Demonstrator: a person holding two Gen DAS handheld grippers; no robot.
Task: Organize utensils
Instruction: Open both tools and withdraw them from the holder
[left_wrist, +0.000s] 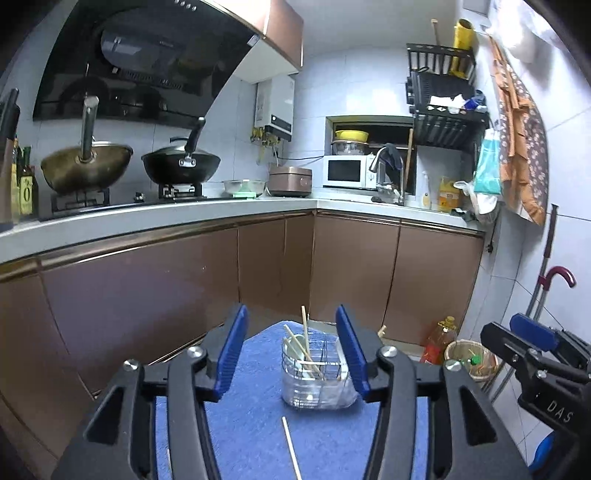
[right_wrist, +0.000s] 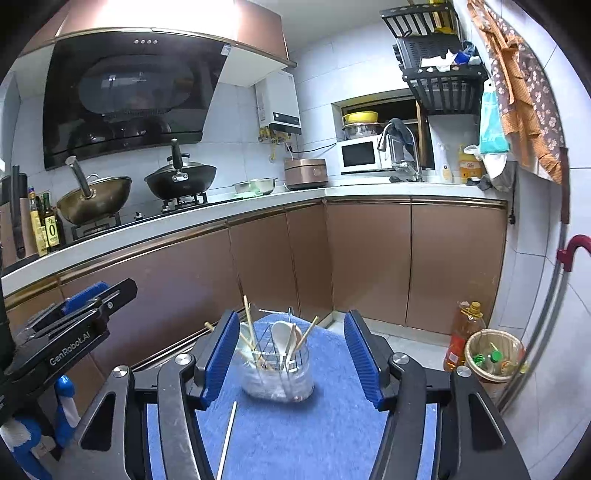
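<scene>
A wire utensil holder (left_wrist: 316, 373) in a clear tray stands on a blue mat (left_wrist: 251, 424). It holds several wooden chopsticks and a white spoon (right_wrist: 282, 334). One loose chopstick (left_wrist: 291, 446) lies on the mat in front of the holder; it also shows in the right wrist view (right_wrist: 227, 439). My left gripper (left_wrist: 291, 354) is open and empty, above the mat, short of the holder. My right gripper (right_wrist: 291, 358) is open and empty, facing the holder (right_wrist: 277, 369). Each gripper shows at the edge of the other's view.
Brown cabinets and a white countertop (left_wrist: 332, 203) run behind the mat, with woks, a rice cooker and a microwave on it. An oil bottle (right_wrist: 461, 336) and a waste basket (right_wrist: 493, 356) stand on the floor at the right. An umbrella (left_wrist: 554, 280) leans on the wall.
</scene>
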